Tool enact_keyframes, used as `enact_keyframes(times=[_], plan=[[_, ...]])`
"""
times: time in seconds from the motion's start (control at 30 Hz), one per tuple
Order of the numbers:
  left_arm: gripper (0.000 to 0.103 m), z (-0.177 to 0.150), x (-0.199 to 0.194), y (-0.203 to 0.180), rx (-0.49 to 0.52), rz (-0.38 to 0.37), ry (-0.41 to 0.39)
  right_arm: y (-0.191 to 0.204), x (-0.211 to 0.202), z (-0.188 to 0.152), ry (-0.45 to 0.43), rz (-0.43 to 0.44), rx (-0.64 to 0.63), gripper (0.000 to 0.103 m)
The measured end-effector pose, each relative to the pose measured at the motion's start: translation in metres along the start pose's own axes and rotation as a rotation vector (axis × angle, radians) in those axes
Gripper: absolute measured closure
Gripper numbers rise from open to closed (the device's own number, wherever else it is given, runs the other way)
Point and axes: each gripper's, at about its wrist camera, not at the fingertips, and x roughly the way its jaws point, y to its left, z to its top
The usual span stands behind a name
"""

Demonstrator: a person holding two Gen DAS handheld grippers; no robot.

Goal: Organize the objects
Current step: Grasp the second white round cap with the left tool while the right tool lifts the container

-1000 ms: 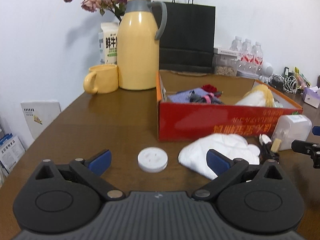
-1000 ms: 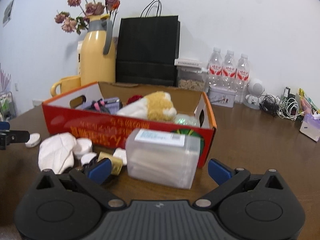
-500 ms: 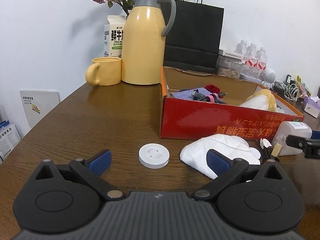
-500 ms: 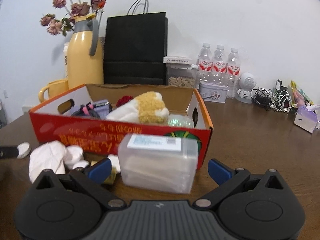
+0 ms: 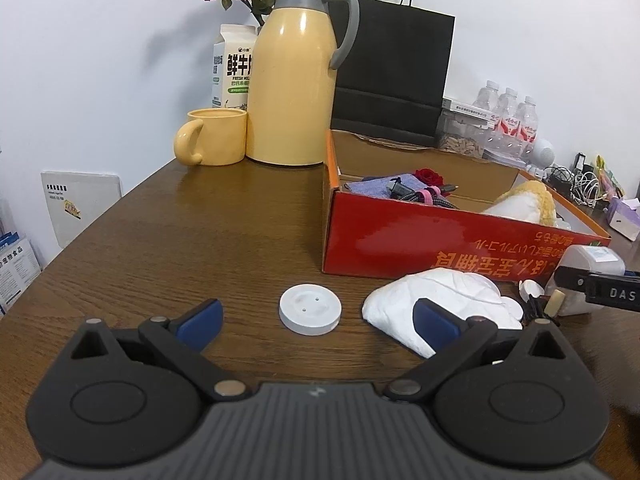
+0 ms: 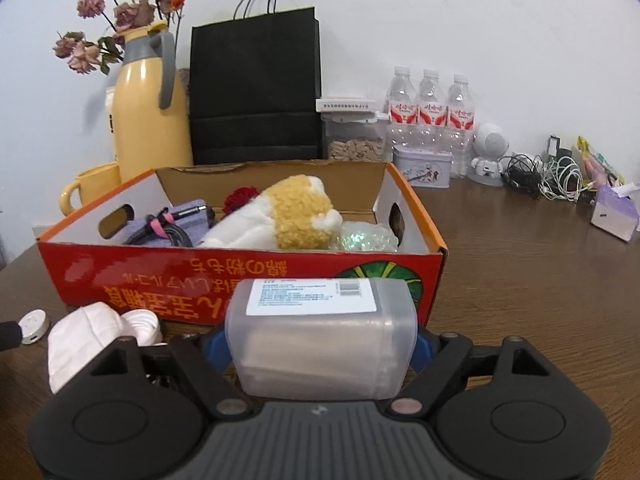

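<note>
the right gripper (image 6: 320,350) has its fingers against both ends of a frosted plastic case (image 6: 320,344) on the worktop (image 6: 520,280), before the red box (image 6: 240,276); smooth walls may slip. the left gripper (image 5: 316,318) gapes empty behind a white disc (image 5: 310,309).

Both cams sit low over the wooden table (image 5: 168,240), looking forward along their own fingers toward the back wall. Left one is off to the left side, close behind a white disc (image 5: 310,310), seeing the red box (image 5: 420,248) at an angle. Right one faces that box (image 6: 240,276) nearly straight on, with a clear plastic tub (image 6: 320,344) right up at the lens. Both catch the box, disc (image 6: 34,325), yellow jug (image 5: 292,80) (image 6: 150,112) and black bag (image 5: 394,68) (image 6: 256,84).
</note>
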Motion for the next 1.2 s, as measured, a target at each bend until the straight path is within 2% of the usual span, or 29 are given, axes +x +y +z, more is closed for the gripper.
enact_keyframes(times=[0.23, 0.43, 0.8, 1.2], plan=[[0.0, 0.001, 0.003, 0.003, -0.021, 0.02, 0.019, 0.001, -0.02, -0.003, -0.094, 0.016, -0.02, 0.022], [0.0, 0.002, 0.009, -0.002, 0.003, 0.044, 0.043, -0.005, -0.039, -0.005, -0.155, 0.028, -0.02, 0.022], [0.0, 0.007, 0.034, -0.011, 0.024, 0.064, 0.129, -0.009, -0.045, -0.007, -0.168, 0.062, -0.007, 0.022], [0.0, 0.013, 0.038, -0.002, -0.017, 0.095, 0.102, -0.009, -0.044, -0.008, -0.162, 0.075, -0.009, 0.022]])
